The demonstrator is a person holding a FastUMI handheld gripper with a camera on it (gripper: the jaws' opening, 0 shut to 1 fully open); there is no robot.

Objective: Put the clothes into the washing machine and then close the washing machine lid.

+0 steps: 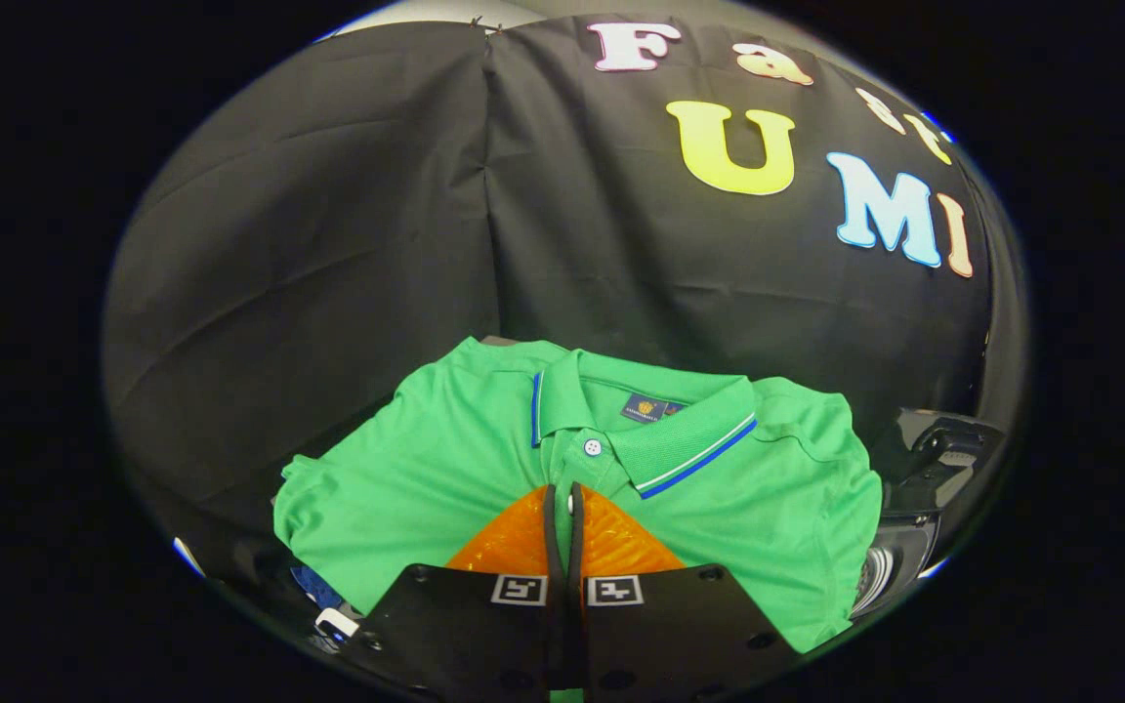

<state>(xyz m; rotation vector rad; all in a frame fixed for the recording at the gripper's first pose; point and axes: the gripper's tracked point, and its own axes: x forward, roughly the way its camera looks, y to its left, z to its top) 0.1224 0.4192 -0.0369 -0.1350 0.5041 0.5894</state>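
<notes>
Gripper view: green polo shirt [406, 478] folded flat, collar up, facing away from gripper. Collar edged w/ blue-white stripe; small dark label inside neck; placket w/ white button [593, 447]. Shirt lies just ahead of and under fingers, in front of black cloth wall [348, 244]. Gripper [563, 493]: fingers nearly together, thin gap only, tips at placket below button; cannot tell if fabric pinched. Dark machine part [934, 469] beside shirt's right sleeve, partly cut off.

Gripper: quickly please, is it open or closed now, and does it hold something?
Gripper: closed, fingers together over the placket of the green polo shirt; whether they pinch the fabric cannot be told.
</notes>
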